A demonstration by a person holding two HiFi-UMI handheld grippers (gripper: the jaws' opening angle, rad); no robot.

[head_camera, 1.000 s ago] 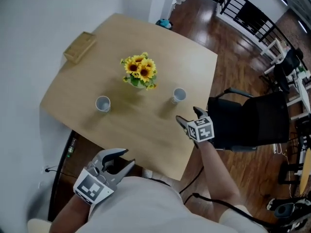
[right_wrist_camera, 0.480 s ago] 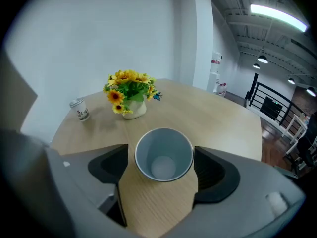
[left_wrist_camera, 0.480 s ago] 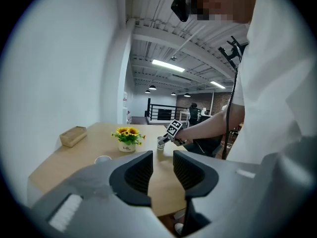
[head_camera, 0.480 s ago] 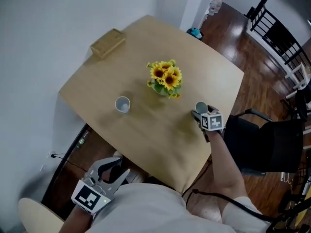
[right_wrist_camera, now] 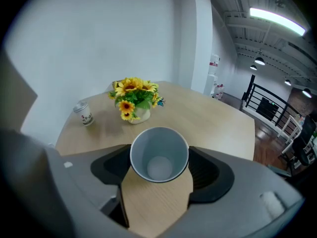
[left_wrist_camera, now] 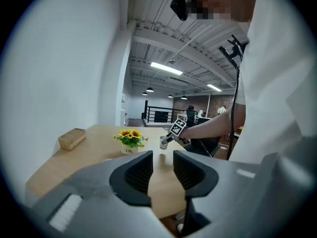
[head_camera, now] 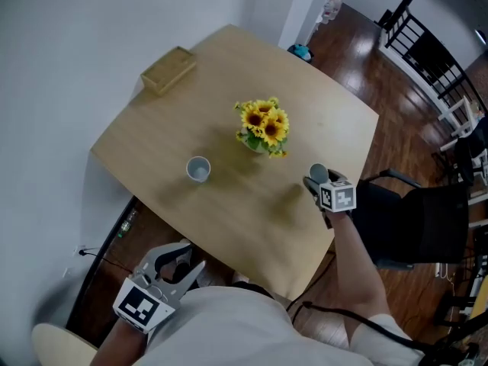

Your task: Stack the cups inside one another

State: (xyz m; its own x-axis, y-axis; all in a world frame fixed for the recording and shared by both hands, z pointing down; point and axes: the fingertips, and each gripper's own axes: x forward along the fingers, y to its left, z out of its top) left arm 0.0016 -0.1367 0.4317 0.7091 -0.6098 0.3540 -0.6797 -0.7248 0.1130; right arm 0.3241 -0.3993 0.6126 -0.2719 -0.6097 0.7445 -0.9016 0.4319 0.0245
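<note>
Two paper cups stand on the wooden table. One cup is left of the flowers, seen small in the right gripper view. The other cup stands upright near the table's right edge, its empty inside facing the right gripper view. My right gripper is shut on this cup, a jaw pressed against each side of its rim. My left gripper hangs below the table's near edge, open, with nothing between its fingers.
A pot of sunflowers stands mid-table between the two cups. A wooden box lies at the far left corner. A black chair sits just right of the table, close to my right arm.
The right gripper moved forward from the table's edge to the right cup and now has its jaws on it. The left gripper stayed low by the near edge.
</note>
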